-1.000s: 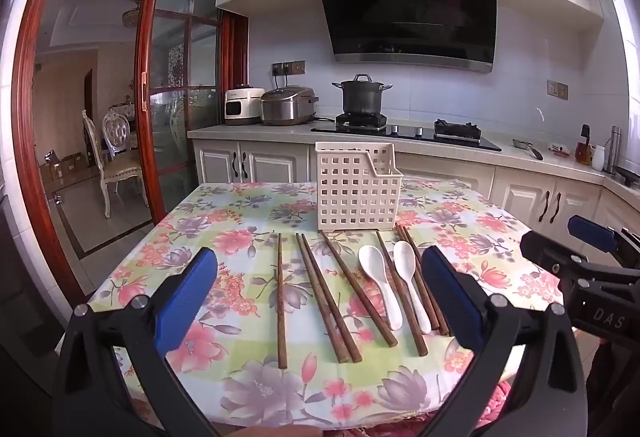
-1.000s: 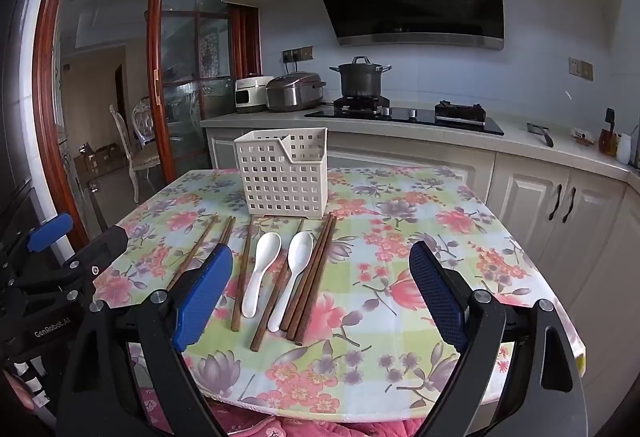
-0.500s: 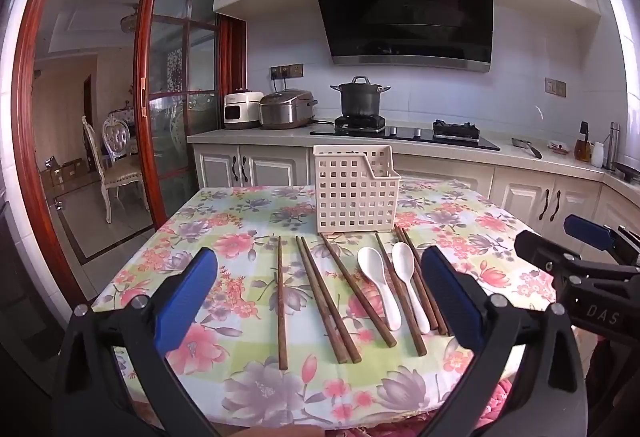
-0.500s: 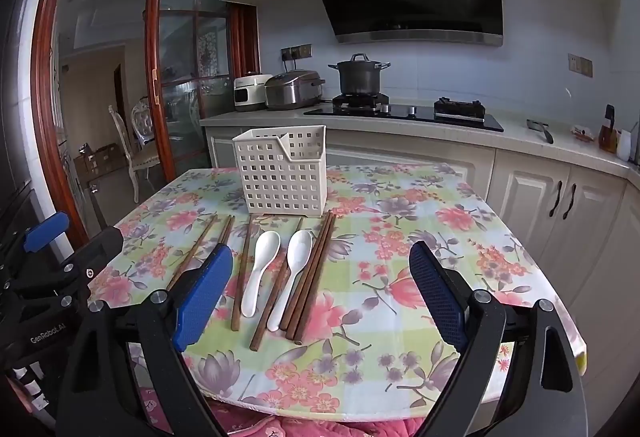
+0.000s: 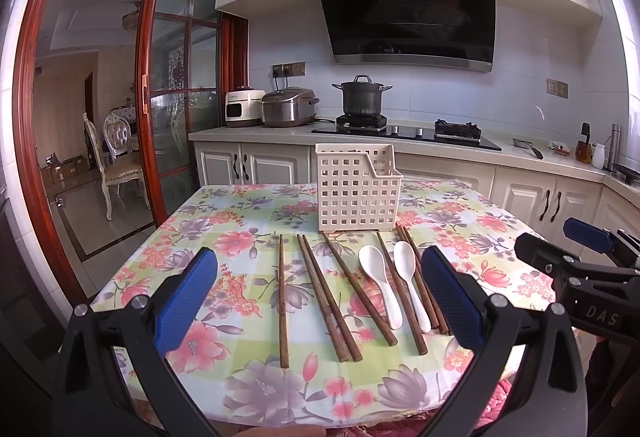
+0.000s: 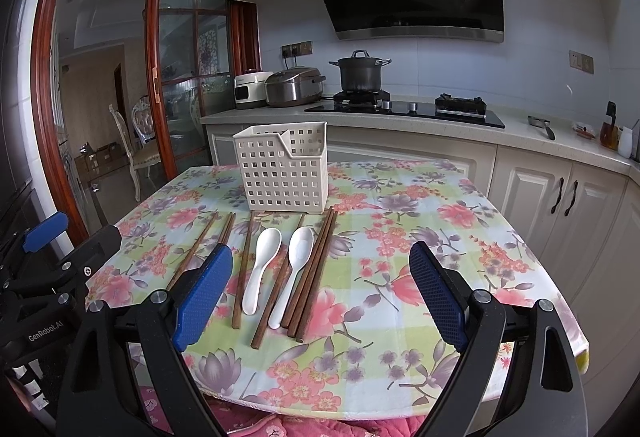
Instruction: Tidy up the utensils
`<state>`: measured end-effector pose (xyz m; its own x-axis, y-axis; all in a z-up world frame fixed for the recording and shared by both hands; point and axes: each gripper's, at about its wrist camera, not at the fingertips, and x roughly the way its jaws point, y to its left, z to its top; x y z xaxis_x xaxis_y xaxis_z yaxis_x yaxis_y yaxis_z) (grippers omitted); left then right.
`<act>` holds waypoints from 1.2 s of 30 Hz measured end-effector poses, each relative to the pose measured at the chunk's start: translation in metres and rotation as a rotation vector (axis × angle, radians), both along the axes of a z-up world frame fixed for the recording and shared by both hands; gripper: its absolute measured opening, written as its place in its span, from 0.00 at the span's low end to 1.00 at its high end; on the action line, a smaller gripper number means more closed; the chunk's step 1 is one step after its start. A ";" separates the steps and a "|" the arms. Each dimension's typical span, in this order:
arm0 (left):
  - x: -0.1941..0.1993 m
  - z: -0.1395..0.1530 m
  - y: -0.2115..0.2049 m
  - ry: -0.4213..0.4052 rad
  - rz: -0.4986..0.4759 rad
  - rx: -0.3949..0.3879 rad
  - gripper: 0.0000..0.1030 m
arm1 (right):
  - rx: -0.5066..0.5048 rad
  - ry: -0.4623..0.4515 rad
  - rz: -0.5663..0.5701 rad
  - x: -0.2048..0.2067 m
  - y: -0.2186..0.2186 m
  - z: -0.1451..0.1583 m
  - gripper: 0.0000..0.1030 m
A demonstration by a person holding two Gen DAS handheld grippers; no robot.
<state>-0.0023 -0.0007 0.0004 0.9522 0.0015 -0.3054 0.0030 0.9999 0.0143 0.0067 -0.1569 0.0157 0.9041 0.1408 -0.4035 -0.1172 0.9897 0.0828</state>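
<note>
A: So, both claws gape empty, left claw [image 5: 320,289] and right claw [image 6: 320,293], over chopsticks [image 5: 328,293] and spoons [image 6: 260,265] lying on the bench [image 6: 460,237] before the basket [image 6: 284,169].

B: Chopsticks look stiff and light; pinch mid-shaft. Spoons probably ceramic, slippery: take the handle.

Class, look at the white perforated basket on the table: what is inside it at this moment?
Nothing shows above the rim or through the holes of the basket; the chopsticks and both white spoons lie on the tablecloth in front. Its floor is hidden by the walls.
</note>
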 end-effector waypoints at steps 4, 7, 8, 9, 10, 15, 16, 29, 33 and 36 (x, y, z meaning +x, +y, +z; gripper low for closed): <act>-0.001 0.000 0.000 -0.001 0.001 0.000 0.96 | 0.001 0.001 0.000 0.000 0.000 0.000 0.82; 0.000 0.000 0.000 0.000 0.000 0.000 0.96 | 0.002 0.001 0.000 0.000 -0.001 0.001 0.82; 0.000 0.000 0.000 0.000 0.001 -0.001 0.96 | 0.002 0.002 0.000 0.000 -0.001 0.001 0.82; 0.000 0.000 0.000 0.000 0.001 0.000 0.96 | 0.002 0.002 0.000 0.000 -0.001 0.000 0.82; 0.000 0.000 0.000 0.001 0.000 0.000 0.96 | 0.002 0.003 0.000 0.000 -0.001 0.000 0.82; -0.001 0.000 0.001 0.001 0.000 -0.001 0.96 | 0.004 0.003 0.000 0.000 -0.002 0.001 0.82; -0.001 0.000 0.001 0.001 0.000 -0.001 0.96 | 0.004 0.003 0.000 0.000 -0.002 0.002 0.82; -0.001 0.001 0.001 0.001 0.000 0.000 0.96 | 0.006 0.005 0.000 0.000 -0.002 0.002 0.82; -0.001 0.001 0.001 0.001 0.000 -0.001 0.96 | 0.006 0.006 0.000 0.000 -0.002 0.002 0.82; -0.001 0.001 0.001 0.001 0.000 -0.001 0.96 | 0.007 0.006 0.000 0.000 -0.002 0.002 0.82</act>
